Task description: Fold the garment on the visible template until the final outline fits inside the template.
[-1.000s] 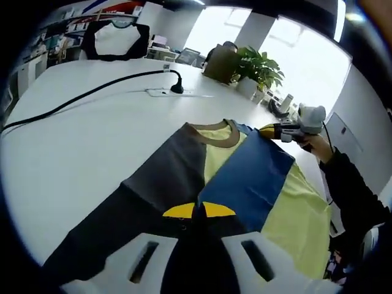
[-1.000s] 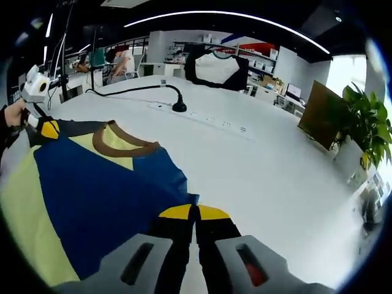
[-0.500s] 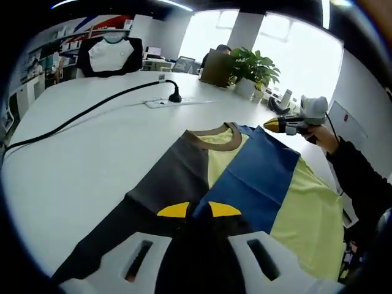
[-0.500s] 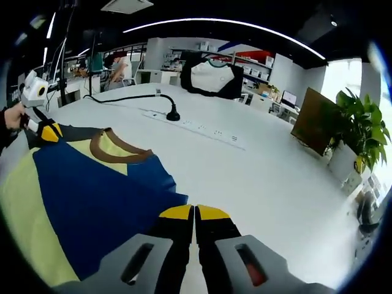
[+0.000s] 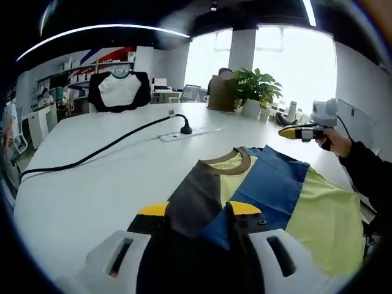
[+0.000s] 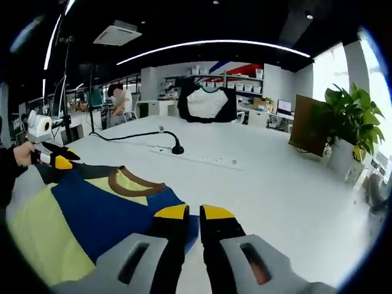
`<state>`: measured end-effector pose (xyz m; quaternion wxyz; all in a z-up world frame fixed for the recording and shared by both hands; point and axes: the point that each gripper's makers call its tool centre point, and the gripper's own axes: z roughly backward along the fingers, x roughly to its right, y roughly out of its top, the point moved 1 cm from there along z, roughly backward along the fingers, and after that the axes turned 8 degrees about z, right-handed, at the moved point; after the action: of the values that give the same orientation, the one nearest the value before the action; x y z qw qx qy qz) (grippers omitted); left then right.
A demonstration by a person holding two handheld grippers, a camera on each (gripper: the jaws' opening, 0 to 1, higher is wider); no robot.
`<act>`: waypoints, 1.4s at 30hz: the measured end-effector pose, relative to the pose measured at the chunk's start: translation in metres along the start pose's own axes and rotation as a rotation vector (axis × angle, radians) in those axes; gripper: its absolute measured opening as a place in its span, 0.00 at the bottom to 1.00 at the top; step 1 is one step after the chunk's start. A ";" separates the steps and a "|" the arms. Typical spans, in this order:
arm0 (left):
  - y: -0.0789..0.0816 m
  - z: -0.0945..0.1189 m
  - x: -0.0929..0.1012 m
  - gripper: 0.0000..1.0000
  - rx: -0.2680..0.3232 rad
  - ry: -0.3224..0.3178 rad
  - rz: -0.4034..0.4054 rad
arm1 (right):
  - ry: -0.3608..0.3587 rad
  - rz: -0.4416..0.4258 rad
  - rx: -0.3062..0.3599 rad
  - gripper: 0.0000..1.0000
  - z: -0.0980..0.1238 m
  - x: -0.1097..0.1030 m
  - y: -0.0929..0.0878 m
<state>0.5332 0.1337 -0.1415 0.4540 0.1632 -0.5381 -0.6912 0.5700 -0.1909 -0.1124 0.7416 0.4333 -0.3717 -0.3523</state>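
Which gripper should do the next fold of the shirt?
Probably the left gripper: it is open right over the shirt, at the grey fold. The right gripper sits at the blue edge, near bare table.

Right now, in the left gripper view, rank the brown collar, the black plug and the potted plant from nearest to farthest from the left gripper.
1. Brown collar, just ahead of the left gripper, on the shirt.
2. Black plug, farther up the table, slightly left.
3. Potted plant, at the table's far edge, to the right.
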 end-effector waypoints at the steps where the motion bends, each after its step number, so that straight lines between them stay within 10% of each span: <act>1: 0.000 0.003 -0.001 0.32 -0.001 0.001 0.004 | 0.001 -0.008 -0.002 0.05 0.003 -0.001 0.001; 4: 0.013 0.014 0.000 0.28 0.096 0.012 0.047 | -0.038 0.015 0.002 0.05 0.011 0.004 0.006; 15: 0.031 0.063 0.004 0.64 0.260 0.103 0.036 | -0.088 0.024 0.170 0.13 0.063 -0.002 0.033; 23: 0.026 0.085 0.015 0.73 0.263 0.120 0.014 | -0.112 0.065 0.197 0.28 0.090 -0.001 0.029; 27: 0.020 0.097 0.004 0.97 0.258 0.202 0.037 | -0.140 0.058 0.201 0.35 0.107 0.000 0.024; 42: 0.015 0.135 -0.017 1.00 0.329 0.259 0.108 | -0.335 0.112 0.273 0.99 0.151 0.012 0.024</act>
<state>0.4526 0.2270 -0.0833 0.5231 0.2935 -0.5887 -0.5418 0.4509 -0.2497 -0.0355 0.6224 0.4439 -0.5573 -0.3241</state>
